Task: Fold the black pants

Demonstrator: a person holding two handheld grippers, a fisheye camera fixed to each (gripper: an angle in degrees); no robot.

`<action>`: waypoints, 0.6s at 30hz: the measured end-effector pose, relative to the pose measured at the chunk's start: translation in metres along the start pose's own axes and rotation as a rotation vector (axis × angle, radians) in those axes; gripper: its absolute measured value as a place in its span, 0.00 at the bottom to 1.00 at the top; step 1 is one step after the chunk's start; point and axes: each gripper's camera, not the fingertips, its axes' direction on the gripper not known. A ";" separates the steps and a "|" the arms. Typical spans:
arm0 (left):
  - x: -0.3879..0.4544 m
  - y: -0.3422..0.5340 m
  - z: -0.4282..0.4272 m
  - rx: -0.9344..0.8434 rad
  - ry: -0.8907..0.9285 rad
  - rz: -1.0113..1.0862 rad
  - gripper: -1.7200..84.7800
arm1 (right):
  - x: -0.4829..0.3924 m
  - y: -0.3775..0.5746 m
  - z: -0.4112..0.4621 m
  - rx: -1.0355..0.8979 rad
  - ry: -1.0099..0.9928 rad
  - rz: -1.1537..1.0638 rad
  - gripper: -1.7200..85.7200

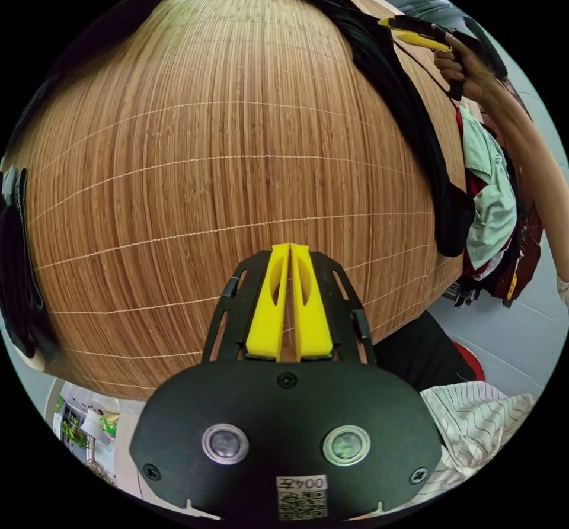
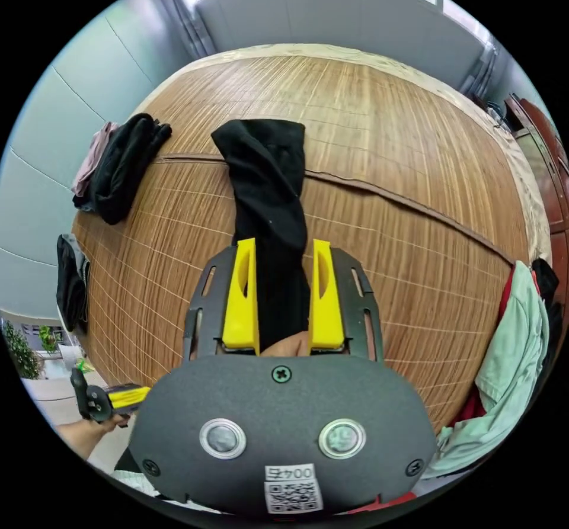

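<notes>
Hovering over the brown slatted bamboo mat (image 1: 225,156), the left gripper (image 1: 289,256) in the left gripper view has its two yellow jaws pressed together on nothing, apparently idle while the other hand works. Along that view's upper right edge the long black fabric pants (image 1: 403,114) lie in a rumpled strip on the mat, and the right gripper (image 1: 415,34) shows at their far end in a person's hand (image 1: 468,73), probably drawing them out straight; a heap of pale green and red clothes (image 1: 495,209) lies beyond. A square code label sits on the gripper body; I will not read it. In the right gripper view, the right gripper (image 2: 283,256) has its yellow jaws apart with the black pants (image 2: 267,185) running up between them across the mat (image 2: 415,197); whether the jaws press the cloth I cannot tell. A dark folded bundle of garments (image 2: 121,167) rests at the mat's edge, likely set aside, and the left gripper (image 2: 127,397) shows low down.
</notes>
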 end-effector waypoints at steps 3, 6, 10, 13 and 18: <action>-0.010 0.003 0.002 0.015 0.023 -0.024 0.03 | -0.014 0.003 0.012 -0.046 0.058 -0.014 0.04; -0.030 0.005 0.005 0.025 0.104 -0.037 0.03 | -0.041 0.050 -0.036 0.096 -0.010 -0.078 0.03; -0.071 0.010 0.012 0.033 0.291 -0.113 0.03 | -0.073 0.143 -0.081 0.154 -0.088 -0.171 0.02; -0.090 0.015 0.013 0.053 0.331 -0.149 0.03 | -0.081 0.222 -0.079 0.070 -0.107 -0.188 0.03; -0.104 0.019 0.012 0.070 0.320 -0.139 0.03 | -0.042 0.320 -0.063 -0.086 -0.140 -0.018 0.09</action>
